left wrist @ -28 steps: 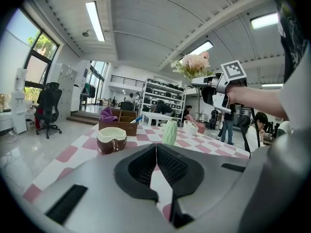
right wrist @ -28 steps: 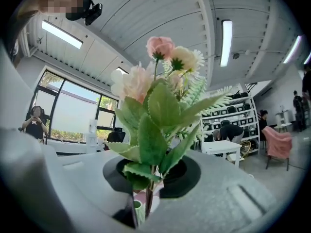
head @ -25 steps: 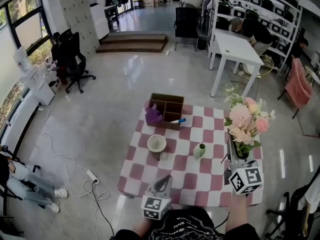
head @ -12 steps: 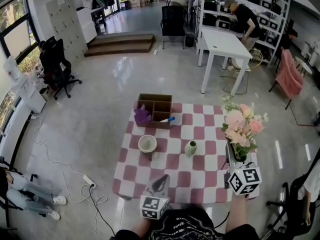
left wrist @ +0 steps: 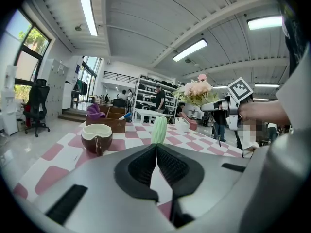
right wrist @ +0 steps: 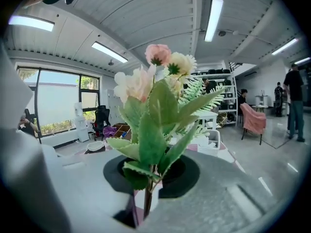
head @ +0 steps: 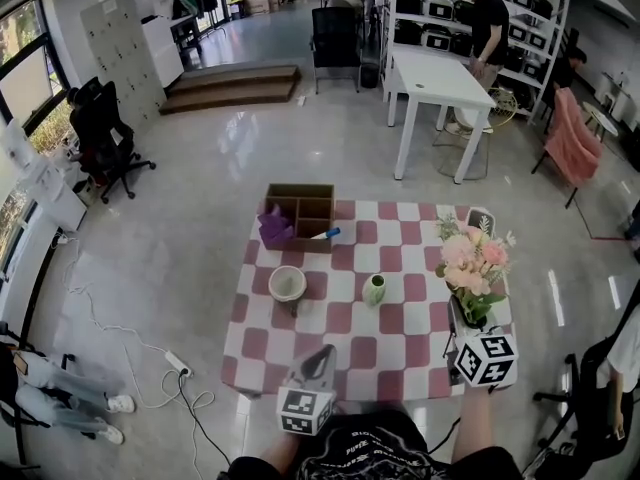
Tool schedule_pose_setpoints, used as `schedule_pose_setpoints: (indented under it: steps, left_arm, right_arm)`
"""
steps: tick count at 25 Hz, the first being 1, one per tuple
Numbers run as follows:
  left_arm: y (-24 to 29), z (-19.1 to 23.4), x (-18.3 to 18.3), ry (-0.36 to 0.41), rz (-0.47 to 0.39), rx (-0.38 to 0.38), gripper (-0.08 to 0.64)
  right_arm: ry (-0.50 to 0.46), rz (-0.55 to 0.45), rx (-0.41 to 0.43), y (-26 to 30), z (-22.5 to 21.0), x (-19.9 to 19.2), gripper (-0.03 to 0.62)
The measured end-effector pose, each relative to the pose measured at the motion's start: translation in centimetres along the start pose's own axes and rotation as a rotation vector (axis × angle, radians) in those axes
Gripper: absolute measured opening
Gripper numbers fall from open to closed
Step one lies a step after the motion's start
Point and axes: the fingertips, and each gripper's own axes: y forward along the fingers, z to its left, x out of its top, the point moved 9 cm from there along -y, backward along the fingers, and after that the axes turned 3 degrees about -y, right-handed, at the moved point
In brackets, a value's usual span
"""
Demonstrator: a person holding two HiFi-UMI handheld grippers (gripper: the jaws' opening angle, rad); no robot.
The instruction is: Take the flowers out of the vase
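Note:
A small pale-green vase stands upright and empty in the middle of the pink-and-white checkered table. The bouquet of pink and cream flowers hangs upright over the table's right side, well clear of the vase. My right gripper is shut on its stems, below the leaves. At the table's front edge my left gripper points at the vase, shut on nothing.
A brown-and-white bowl sits left of the vase. A wooden divided box with purple cloth stands at the back. A white basket is at the far right corner. People, a white desk and shelves lie beyond.
My right gripper has come down with the bouquet, which now hangs lower over the table's right side. The left gripper has stayed where it was.

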Motion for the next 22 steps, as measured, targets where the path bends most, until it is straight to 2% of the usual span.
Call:
schedule_pose_setpoints:
  steps: [6,10,13,22]
  left_arm:
    - [0.1,-0.2,-0.1,0.005,-0.002,-0.003,0.012]
    - [-0.1,-0.3,-0.2,0.002,-0.005,-0.003,0.011]
    - [-0.2,-0.1,-0.2,0.002,-0.002,0.003,0.011]
    - [0.0,0.4,-0.4,0.003,-0.004,0.031,0.011]
  right_arm:
    - [0.032,0.099,-0.002,-0.2,-0.7,-2.0,0.044]
    - [0.108,0.194,-0.022,0.0,-1.3,-4.0,0.043]
    - [0.143,0.23,-0.026,0.2,-1.6,-5.3,0.041]
    - [0.162,0.312,-0.018,0.8,-2.4,-8.2,0.04]
